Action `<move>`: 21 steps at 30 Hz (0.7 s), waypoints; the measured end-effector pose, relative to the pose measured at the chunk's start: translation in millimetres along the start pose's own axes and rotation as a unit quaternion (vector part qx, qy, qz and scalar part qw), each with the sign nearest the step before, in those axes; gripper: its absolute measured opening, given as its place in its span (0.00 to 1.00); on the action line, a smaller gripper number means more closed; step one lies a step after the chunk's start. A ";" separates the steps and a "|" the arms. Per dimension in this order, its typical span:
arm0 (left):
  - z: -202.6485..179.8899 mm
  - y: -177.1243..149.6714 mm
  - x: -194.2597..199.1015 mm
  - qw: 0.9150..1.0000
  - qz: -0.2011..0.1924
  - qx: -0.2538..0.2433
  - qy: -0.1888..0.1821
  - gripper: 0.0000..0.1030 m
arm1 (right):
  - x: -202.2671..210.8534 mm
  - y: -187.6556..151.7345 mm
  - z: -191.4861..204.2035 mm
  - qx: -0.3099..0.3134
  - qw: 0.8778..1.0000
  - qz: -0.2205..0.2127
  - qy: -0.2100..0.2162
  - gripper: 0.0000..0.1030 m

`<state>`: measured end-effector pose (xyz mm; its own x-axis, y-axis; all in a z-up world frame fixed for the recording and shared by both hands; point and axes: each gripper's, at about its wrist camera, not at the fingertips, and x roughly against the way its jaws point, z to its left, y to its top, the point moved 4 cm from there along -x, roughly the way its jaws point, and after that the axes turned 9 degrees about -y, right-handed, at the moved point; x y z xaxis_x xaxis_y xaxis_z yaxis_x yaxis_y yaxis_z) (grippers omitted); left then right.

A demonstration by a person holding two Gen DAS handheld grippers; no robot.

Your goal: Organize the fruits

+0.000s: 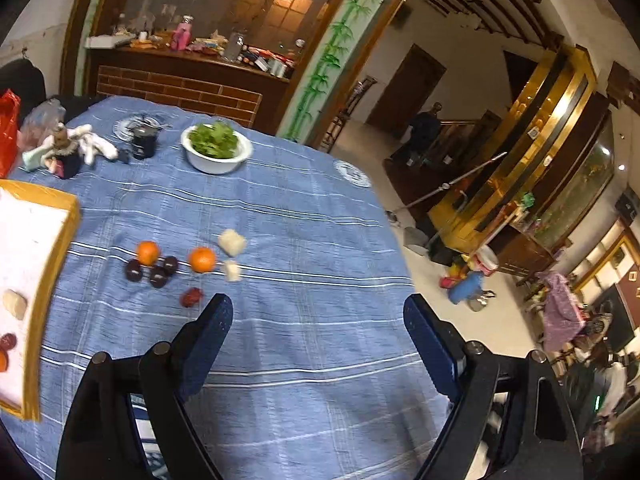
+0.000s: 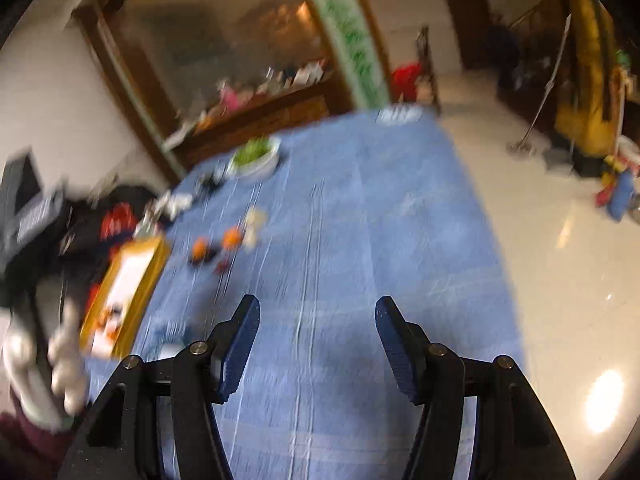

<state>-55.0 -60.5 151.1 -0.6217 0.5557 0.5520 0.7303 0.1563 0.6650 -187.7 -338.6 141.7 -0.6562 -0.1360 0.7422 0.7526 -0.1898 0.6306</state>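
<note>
Left wrist view: my left gripper [image 1: 318, 316], jaws spread and empty, faces a firm, rollable orange [image 1: 202, 259] ahead-left of its fingers; I would grip its sides.

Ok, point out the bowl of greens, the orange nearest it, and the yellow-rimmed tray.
bowl of greens [image 1: 216, 166], left wrist view, white front wall.
orange [image 1: 202, 259], left wrist view, its middle.
yellow-rimmed tray [image 1: 48, 280], left wrist view, right rim.
</note>
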 end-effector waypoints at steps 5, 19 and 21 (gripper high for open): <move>24.2 0.0 9.4 0.998 -0.030 -0.030 0.037 0.84 | 26.1 -67.5 -39.5 -0.020 0.995 0.002 -0.097 0.63; 75.0 -1.8 22.6 1.000 -0.015 0.017 0.019 0.84 | 73.2 32.8 -183.3 -0.157 0.933 -0.087 -0.312 0.64; 73.7 -0.7 25.4 0.999 -0.018 0.018 0.022 0.84 | 47.3 59.9 -125.9 -0.113 0.956 -0.094 -0.253 0.64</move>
<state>-50.5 13.7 127.5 -0.6596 0.5131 0.5492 0.7156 0.2054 0.6676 -180.6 -478.8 186.0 -0.6253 0.3987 0.6708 0.5551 -0.3770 0.7415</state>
